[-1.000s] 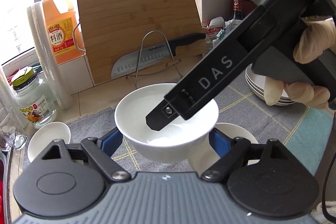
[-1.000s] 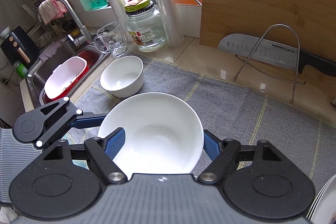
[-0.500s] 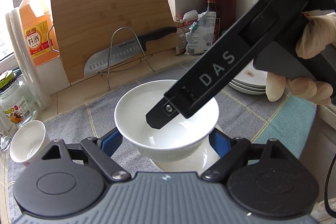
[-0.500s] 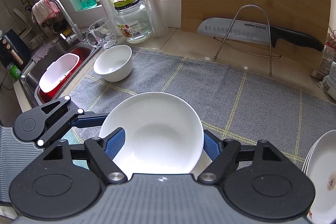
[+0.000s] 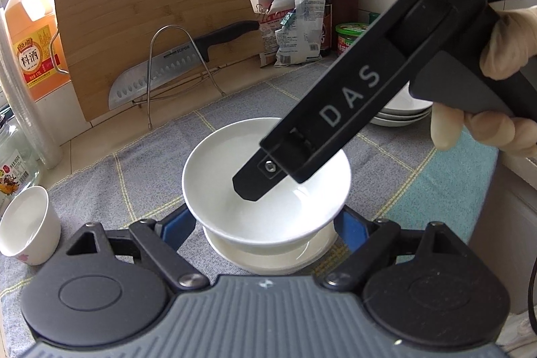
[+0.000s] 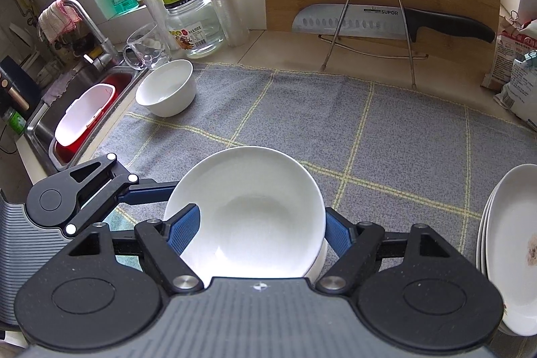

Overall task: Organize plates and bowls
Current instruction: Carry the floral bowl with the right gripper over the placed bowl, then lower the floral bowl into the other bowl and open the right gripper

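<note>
White bowls and plates on your grey checked mat

You have a wide white bowl (image 5: pixel 268 190) gripped by its rim on both sides, its hollow facing up and empty, and it sits directly above a second white bowl (image 5: pixel 268 252) that rests on the mat. A smaller, deeper white bowl (image 6: pixel 166 87) stands upright near the mat's corner by the sink. A stack of white plates (image 6: pixel 510 244) lies at the mat's far right; the top one carries a brown smear.

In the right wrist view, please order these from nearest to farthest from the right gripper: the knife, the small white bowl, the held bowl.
1. Held bowl, between the right gripper fingers.
2. Small white bowl, far left, near the sink.
3. Knife, at the back against the cutting board.
</note>
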{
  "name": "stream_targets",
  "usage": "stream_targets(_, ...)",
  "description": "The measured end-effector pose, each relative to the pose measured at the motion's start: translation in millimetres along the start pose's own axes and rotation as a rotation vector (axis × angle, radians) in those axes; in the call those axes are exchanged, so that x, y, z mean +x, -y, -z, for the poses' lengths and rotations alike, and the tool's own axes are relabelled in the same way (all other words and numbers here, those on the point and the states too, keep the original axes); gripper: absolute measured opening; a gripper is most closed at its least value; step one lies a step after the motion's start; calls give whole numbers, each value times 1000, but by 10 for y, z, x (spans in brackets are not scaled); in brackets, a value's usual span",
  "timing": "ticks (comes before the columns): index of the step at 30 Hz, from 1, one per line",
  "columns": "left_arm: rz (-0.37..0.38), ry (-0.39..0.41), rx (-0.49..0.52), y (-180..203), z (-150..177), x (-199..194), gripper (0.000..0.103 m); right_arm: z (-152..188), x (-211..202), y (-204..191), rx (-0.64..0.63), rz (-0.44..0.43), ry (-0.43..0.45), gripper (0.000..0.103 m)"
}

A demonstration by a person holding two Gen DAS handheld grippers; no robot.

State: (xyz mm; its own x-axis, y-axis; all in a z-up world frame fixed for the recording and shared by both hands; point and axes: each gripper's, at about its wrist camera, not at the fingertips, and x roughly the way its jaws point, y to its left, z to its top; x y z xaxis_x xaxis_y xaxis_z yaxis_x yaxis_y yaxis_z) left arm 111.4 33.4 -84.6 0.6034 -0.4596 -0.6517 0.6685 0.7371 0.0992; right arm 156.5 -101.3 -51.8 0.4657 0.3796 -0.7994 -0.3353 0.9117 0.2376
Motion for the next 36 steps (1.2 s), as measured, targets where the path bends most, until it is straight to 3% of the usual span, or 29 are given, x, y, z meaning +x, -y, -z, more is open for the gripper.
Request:
stream_targets(34,30,-58,-13,4,81,193,91,88,184,92,23,-7,-50,83)
stream_targets(36,31,-52,-2,7,90,187,91,90,191,95,24,-14,-50,87)
